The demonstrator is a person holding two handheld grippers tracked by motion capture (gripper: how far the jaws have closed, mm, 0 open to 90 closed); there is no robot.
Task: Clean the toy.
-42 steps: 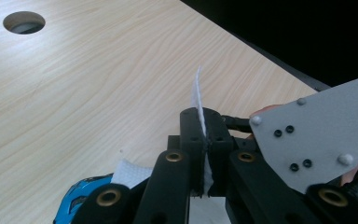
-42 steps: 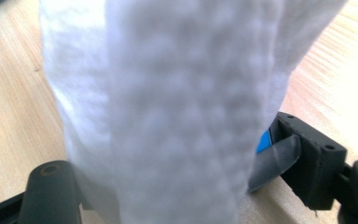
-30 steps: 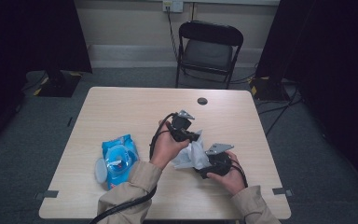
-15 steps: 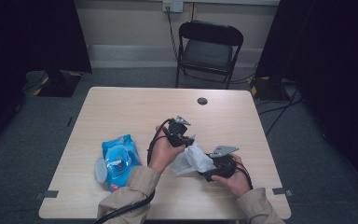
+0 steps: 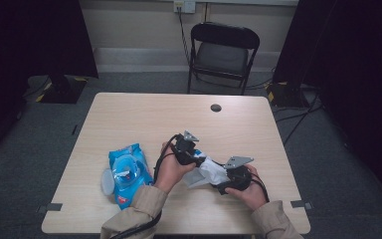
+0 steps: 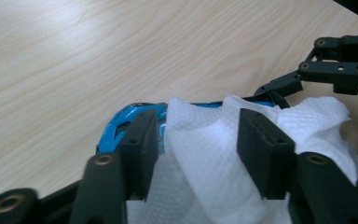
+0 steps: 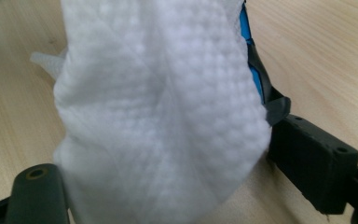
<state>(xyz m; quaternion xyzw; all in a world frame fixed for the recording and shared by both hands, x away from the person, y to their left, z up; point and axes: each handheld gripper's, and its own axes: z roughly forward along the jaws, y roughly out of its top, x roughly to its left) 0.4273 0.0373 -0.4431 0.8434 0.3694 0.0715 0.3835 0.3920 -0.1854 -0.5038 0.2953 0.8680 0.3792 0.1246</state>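
A blue wipe packet lies on the near left of the surface, its round lid flipped open at its left side. A white wipe is held just above the surface near the front, between the two grippers. The left gripper is angled down to the right; its jaws have just been opening and stand apart around the wipe. The right gripper points left and is pinching the wipe together with a small blue wrapper.

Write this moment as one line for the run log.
left gripper: just opening, wet wipe between jaws | right gripper: holds wipe | wipes pack: on table
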